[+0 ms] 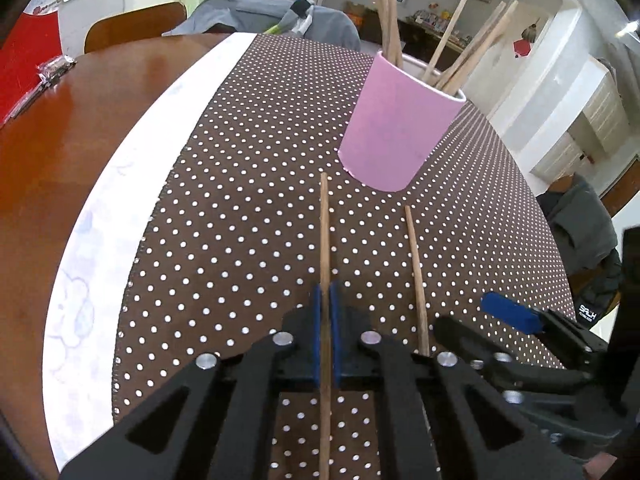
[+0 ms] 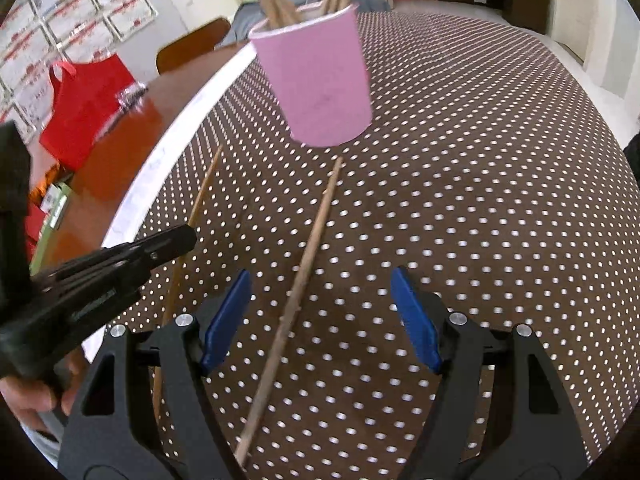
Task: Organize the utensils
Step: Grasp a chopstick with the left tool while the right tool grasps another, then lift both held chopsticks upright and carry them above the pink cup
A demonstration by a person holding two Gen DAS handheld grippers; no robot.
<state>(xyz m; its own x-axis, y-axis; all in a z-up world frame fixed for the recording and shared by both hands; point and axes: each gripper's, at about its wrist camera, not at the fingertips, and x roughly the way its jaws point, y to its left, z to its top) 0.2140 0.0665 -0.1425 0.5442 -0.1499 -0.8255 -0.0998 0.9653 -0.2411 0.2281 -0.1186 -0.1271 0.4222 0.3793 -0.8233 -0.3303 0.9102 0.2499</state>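
A pink cup (image 1: pixel 396 128) (image 2: pixel 320 80) stands on the dotted brown mat (image 1: pixel 240 200) with several wooden chopsticks upright in it. My left gripper (image 1: pixel 326 292) is shut on one chopstick (image 1: pixel 325 224), whose tip points toward the cup. A second chopstick (image 1: pixel 416 280) (image 2: pixel 308 268) lies on the mat just to its right. My right gripper (image 2: pixel 320 312) is open and straddles this second chopstick, its blue pads (image 2: pixel 228 316) clear of it. In the right wrist view the left gripper (image 2: pixel 184 236) comes in from the left with its chopstick (image 2: pixel 204 188).
The mat has a white border (image 1: pixel 120 200) and lies on a brown wooden table (image 1: pixel 60 140). A red bag (image 2: pixel 84 108) and a small shiny packet (image 1: pixel 56 68) sit at the table's left. A chair (image 1: pixel 132 24) stands behind, and a dark jacket (image 1: pixel 584 232) hangs at the right.
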